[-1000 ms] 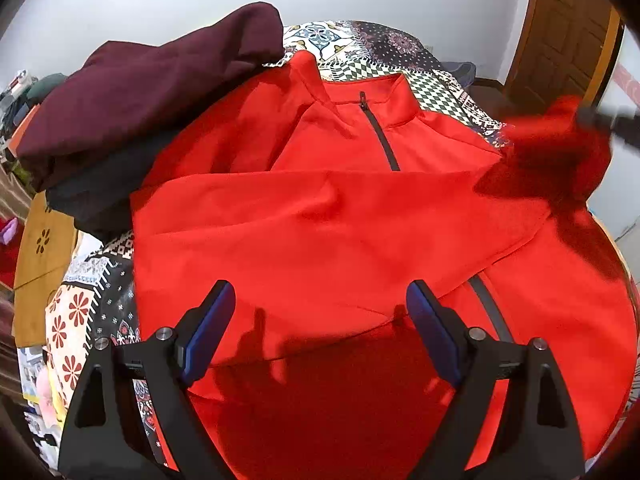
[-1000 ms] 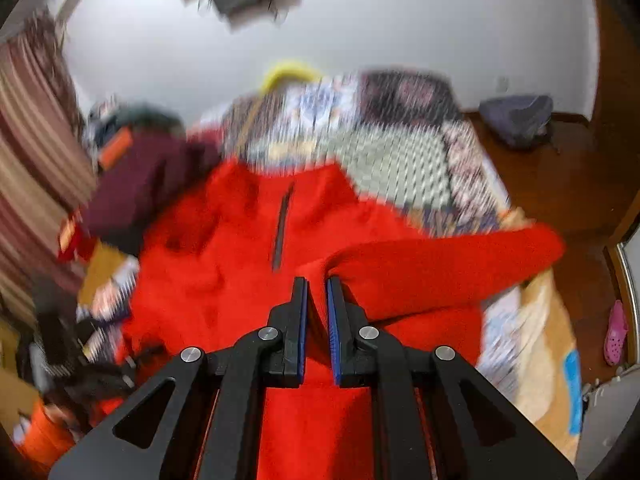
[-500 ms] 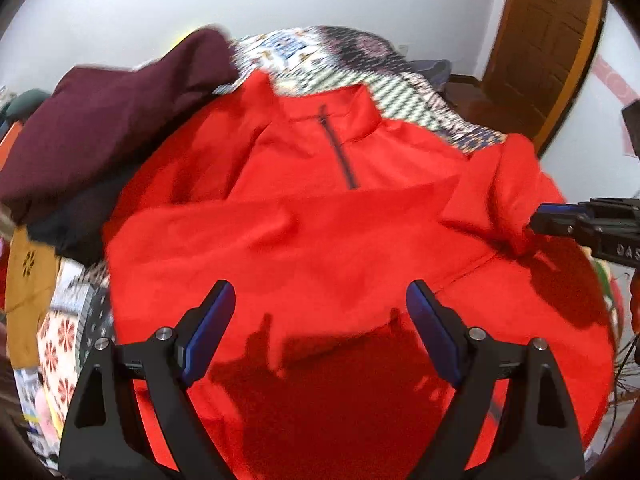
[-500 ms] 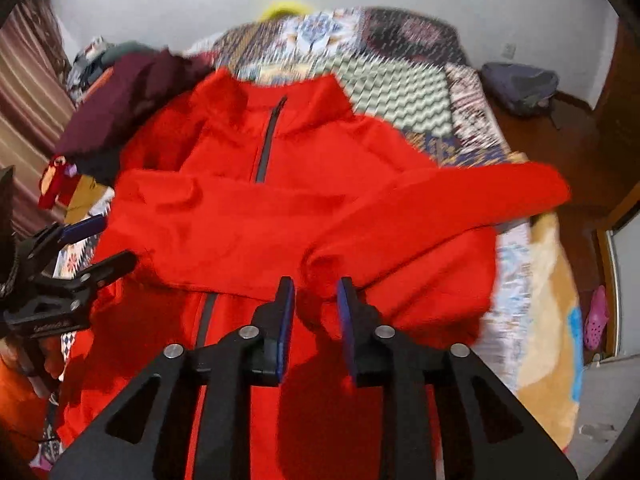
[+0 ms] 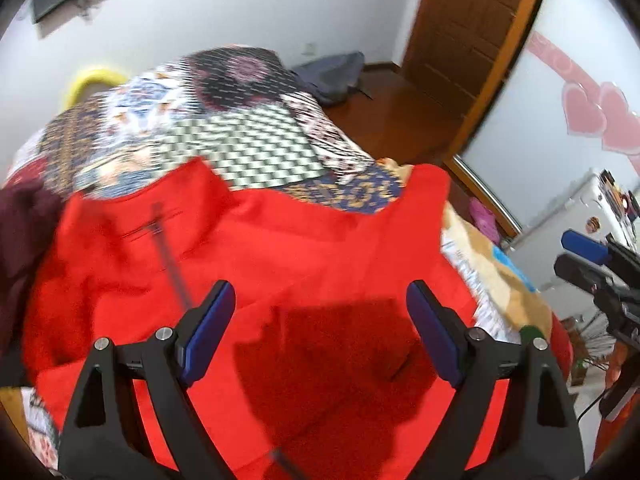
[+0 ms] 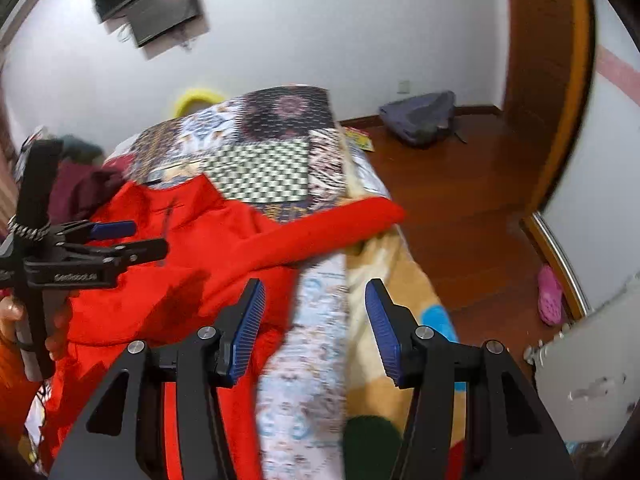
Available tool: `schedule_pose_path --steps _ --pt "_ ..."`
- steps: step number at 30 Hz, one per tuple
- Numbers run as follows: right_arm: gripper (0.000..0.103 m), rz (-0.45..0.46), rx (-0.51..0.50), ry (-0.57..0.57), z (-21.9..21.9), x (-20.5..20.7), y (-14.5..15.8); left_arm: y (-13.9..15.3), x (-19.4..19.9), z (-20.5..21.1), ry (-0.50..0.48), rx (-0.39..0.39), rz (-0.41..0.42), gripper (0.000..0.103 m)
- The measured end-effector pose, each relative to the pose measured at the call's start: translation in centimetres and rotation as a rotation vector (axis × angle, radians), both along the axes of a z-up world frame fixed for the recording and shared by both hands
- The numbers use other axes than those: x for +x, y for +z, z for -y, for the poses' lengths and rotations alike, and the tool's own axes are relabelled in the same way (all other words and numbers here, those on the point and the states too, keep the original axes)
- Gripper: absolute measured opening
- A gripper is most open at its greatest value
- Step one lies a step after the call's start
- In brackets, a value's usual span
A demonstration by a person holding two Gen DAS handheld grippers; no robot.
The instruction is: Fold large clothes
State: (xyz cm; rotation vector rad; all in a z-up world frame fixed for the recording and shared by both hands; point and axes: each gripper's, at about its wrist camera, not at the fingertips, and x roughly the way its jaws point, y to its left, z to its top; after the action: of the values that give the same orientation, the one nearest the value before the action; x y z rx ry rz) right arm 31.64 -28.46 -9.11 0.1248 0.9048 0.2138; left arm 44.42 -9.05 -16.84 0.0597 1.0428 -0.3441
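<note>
A large red zip jacket [image 5: 280,264] lies spread on the patterned bed, collar toward the far wall; it also shows in the right wrist view [image 6: 208,248]. One sleeve [image 6: 344,220] stretches out to the bed's right edge. My left gripper [image 5: 320,320] is open and empty, hovering over the jacket's middle; in the right wrist view it shows at the left [image 6: 120,240]. My right gripper [image 6: 312,312] is open and empty, above the bed's right edge beside the jacket; in the left wrist view it shows at the far right [image 5: 588,256].
A patchwork bedspread [image 5: 248,136] covers the bed. Dark maroon clothes [image 5: 24,220] are piled at the left. A grey bag [image 6: 420,116] lies on the wooden floor by the brown door [image 5: 472,40]. A white appliance [image 5: 580,216] stands at the right.
My right gripper has opened and let go of the red sleeve, then moved right off the jacket. My left gripper stays open and has swung toward the right over the jacket.
</note>
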Motion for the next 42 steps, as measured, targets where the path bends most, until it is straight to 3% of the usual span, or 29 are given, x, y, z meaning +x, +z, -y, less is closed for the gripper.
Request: schedule_pose_path --steps 8,11,14,15,16,18,19,20,21,25,30,35,39,42 --pt "0.049 -0.055 0.042 -0.073 2.6 0.2 -2.1 -2.3 4.5 8.9 -0.150 -0.016 -0.089 0.087" --pt "0.049 -0.075 0.062 -0.080 3.2 0.1 -2.6 -4.7 5.3 12.0 -0.221 0.069 -0.133 0.087" --pt "0.049 -0.084 0.057 -0.072 3.3 0.0 -3.1 -7.1 5.8 13.1 -0.209 0.193 -0.119 0.087" --pt "0.049 -0.087 0.048 -0.072 3.2 0.0 -3.3 -7.5 5.9 13.1 -0.207 0.193 -0.125 0.079" --pt "0.049 -0.091 0.037 -0.072 3.1 0.0 -3.4 -7.8 6.0 12.8 -0.211 0.165 -0.142 0.069" --pt "0.049 -0.096 0.024 -0.067 2.8 -0.1 -3.6 -7.6 5.9 11.9 -0.215 0.090 -0.162 0.039" --pt "0.049 -0.099 0.024 -0.059 2.8 0.0 -3.7 -7.0 5.7 11.4 -0.223 0.052 -0.149 0.032" --pt "0.049 -0.102 0.024 -0.056 2.8 0.0 -3.8 -6.7 5.6 11.2 -0.234 0.032 -0.141 0.014" --pt "0.049 -0.105 0.026 -0.053 2.6 0.1 -3.7 -6.2 5.5 10.9 -0.239 0.015 -0.134 0.008" --pt "0.049 -0.094 0.041 -0.028 1.7 0.6 -3.0 -3.1 5.0 9.0 -0.209 -0.028 -0.061 0.006" --pt "0.049 -0.068 0.046 0.070 -1.3 2.4 -1.3 2.7 2.6 4.3 -0.108 -0.045 0.109 0.006" --pt "0.049 -0.128 0.052 0.140 -4.7 4.0 -3.1 7.3 -2.2 -1.7 -0.006 -0.036 0.252 0.006" --pt "0.049 -0.213 0.039 0.184 -6.7 3.9 -6.4 7.4 -6.4 -6.5 0.101 0.007 0.303 0.006" --pt "0.058 -0.225 0.016 0.198 -6.9 3.2 -7.8 4.7 -9.3 -10.4 0.180 0.057 0.250 0.007"
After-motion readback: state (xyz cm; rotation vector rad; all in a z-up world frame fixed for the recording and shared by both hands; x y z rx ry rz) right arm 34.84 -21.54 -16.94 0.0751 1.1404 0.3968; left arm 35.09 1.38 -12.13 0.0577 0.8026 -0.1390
